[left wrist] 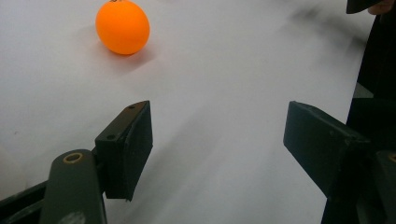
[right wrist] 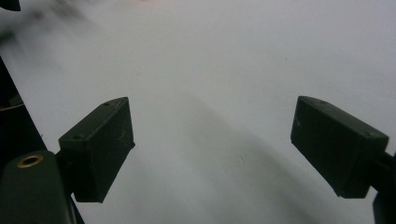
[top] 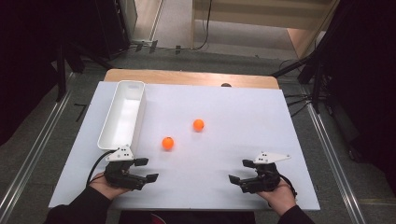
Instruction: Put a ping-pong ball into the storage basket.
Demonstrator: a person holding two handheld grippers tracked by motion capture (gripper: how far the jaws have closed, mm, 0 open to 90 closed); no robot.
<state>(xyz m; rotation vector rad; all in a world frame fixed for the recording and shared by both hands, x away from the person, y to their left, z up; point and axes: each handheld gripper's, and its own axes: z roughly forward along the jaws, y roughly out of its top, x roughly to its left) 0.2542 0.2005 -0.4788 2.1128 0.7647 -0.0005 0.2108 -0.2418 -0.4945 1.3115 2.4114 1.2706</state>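
Left gripper (top: 146, 170) low on the white table (top: 233, 130), held in a hand at the near edge. Jaws wide apart, nothing between them. Same in the left gripper view (left wrist: 217, 140): two black jaws far from each other, only bare table in the gap.

Nearer orange ball (top: 168, 143) just ahead of the left gripper and a bit toward the other hand, near but not touching. In the left gripper view, seen up past the left jaw (left wrist: 123, 27), sitting on the table with a soft shadow under it.

Second orange ball (top: 198, 124) farther out, beyond the first, well apart from both grippers. About between the two grippers, but far ahead of them.

Long white bin (top: 122, 114) right ahead of the left gripper, on its outer side, open on top. Near end of the bin just beside the grey plate on top of that gripper. Both balls out on the table, apart from the bin.

Right gripper (top: 241, 171) low on the table too, held in the other hand at the near edge. Jaws wide apart, holding nothing. In the right gripper view (right wrist: 212, 144), only bare white table between and ahead of the jaws. Well apart from the left gripper and from both balls.
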